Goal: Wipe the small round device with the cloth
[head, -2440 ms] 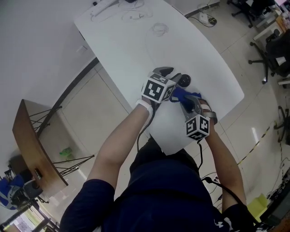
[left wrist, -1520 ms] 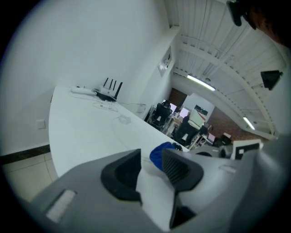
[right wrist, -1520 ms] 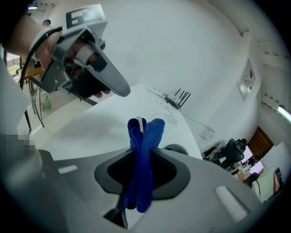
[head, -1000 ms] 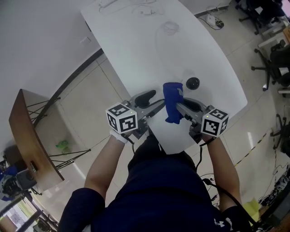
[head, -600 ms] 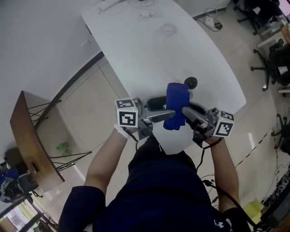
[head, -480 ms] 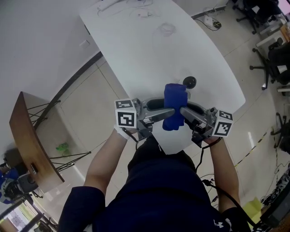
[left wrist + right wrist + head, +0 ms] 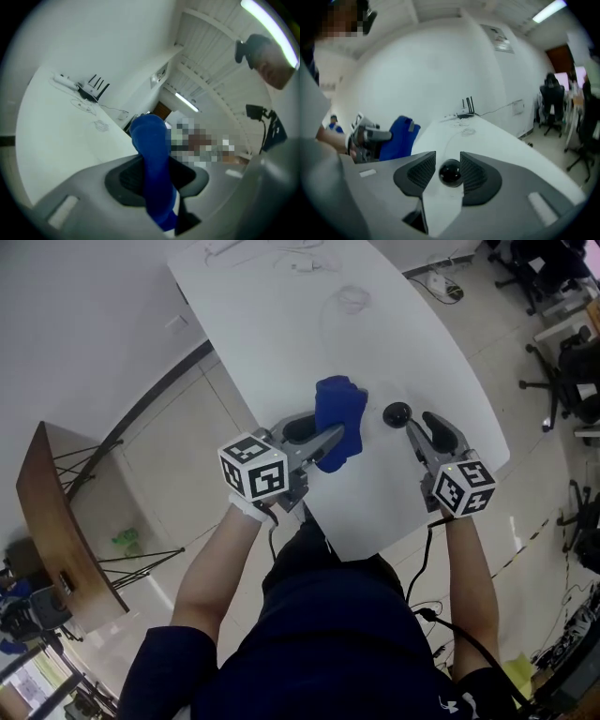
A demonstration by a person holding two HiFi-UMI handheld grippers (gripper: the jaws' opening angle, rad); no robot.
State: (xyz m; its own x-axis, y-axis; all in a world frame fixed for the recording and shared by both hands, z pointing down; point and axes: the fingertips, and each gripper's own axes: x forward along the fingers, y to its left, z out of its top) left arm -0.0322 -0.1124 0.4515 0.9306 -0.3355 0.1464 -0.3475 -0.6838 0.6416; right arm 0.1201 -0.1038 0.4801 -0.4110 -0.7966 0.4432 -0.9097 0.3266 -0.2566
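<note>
A blue cloth (image 7: 337,409) hangs bunched between the closing jaws of my left gripper (image 7: 335,436), whose pads press on it; it fills the middle of the left gripper view (image 7: 150,140). The small round black device (image 7: 397,412) sits on the white table (image 7: 309,324) near its right edge. My right gripper (image 7: 419,425) is just behind it, its jaws opening and holding nothing. In the right gripper view the device (image 7: 451,172) shows in the gap at the tips of my right gripper (image 7: 447,161), and the cloth (image 7: 398,138) is off to the left.
Cables and a router (image 7: 281,254) lie at the table's far end, with a coiled cord (image 7: 352,298) nearer. Office chairs (image 7: 572,343) stand on the floor to the right. A wooden side table (image 7: 56,521) is at the left. The table's near edge is by the person's body.
The cloth, held in the right gripper with the left coming up to it, is now in the left alone. The grippers have drawn apart, and the right one has moved behind the round device.
</note>
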